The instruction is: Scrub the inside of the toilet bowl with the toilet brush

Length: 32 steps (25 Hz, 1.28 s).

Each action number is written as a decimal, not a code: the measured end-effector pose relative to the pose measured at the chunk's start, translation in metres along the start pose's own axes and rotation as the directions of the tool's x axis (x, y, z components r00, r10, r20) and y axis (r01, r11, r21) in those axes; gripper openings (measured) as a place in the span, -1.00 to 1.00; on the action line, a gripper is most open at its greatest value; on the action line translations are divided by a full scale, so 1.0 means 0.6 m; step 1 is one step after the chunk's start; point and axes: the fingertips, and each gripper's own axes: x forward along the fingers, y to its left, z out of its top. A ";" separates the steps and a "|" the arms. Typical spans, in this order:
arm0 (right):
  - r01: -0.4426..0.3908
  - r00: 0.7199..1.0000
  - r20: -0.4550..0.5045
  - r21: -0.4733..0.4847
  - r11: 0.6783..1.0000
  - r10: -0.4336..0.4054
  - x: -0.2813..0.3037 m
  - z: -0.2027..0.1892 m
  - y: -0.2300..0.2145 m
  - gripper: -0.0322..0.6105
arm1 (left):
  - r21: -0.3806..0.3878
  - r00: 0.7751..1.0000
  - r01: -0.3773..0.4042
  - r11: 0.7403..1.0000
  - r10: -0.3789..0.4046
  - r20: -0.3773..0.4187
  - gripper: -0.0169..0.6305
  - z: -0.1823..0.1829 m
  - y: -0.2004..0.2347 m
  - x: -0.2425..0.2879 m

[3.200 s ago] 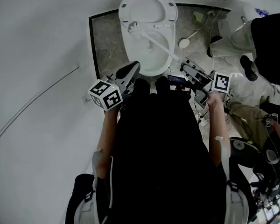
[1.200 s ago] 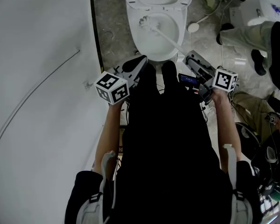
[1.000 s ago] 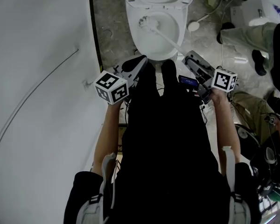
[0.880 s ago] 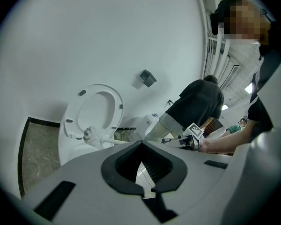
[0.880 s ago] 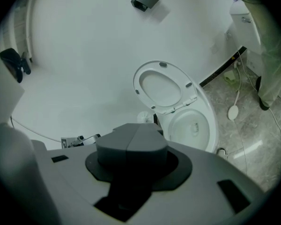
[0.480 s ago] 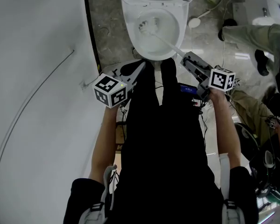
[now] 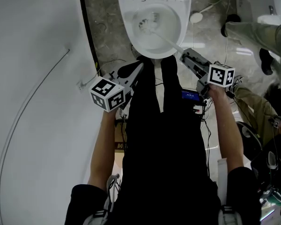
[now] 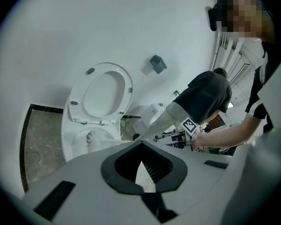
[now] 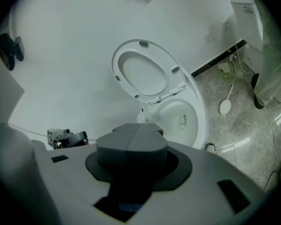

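- Toilet point(image 7: 184, 27): one, seat raised, standing straight ahead of the person; its bowl lies beyond the tips of both grippers.
- Right gripper point(image 7: 183, 55): one, just off the bowl's near right rim, the nearer of the two to the work. Its jaws are clamped on the near end of the brush handle.
- Left gripper point(image 7: 138, 67): one, by the bowl's near left rim. Its jaws stand a narrow gap apart with nothing between them.
- Brush point(image 7: 161, 34): one, its long axis running diagonally from the right jaws forward and to the left. The bristle head sits inside the bowl near the left wall, so scrubbing likely means sweeping it round the inner wall.
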 end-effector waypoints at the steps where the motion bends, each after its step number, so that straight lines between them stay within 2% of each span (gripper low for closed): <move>1: 0.005 1.000 -0.001 0.003 1.000 -0.005 0.006 -0.001 -0.003 -0.40 | -0.002 1.000 -0.002 1.000 0.002 0.002 -0.92 -0.001 0.003 0.001; 7: 0.039 0.999 0.001 0.027 0.999 -0.039 0.049 -0.001 -0.031 -0.40 | -0.005 1.000 -0.004 1.000 0.004 0.007 -0.92 -0.012 0.027 0.008; 12: 0.086 0.996 -0.005 0.049 0.995 -0.086 0.105 0.024 -0.067 -0.40 | -0.022 1.000 0.008 1.000 -0.008 -0.005 -0.92 -0.007 0.071 0.028; 23: 0.167 0.985 0.024 0.045 0.985 -0.169 0.120 0.029 -0.108 -0.40 | -0.030 1.000 0.002 1.000 -0.002 0.004 -0.92 -0.052 0.039 0.003; 32: 0.232 0.971 0.035 0.092 0.968 -0.236 0.139 0.040 -0.149 -0.40 | -0.047 1.000 -0.004 0.999 0.005 0.017 -0.92 -0.073 0.049 -0.009</move>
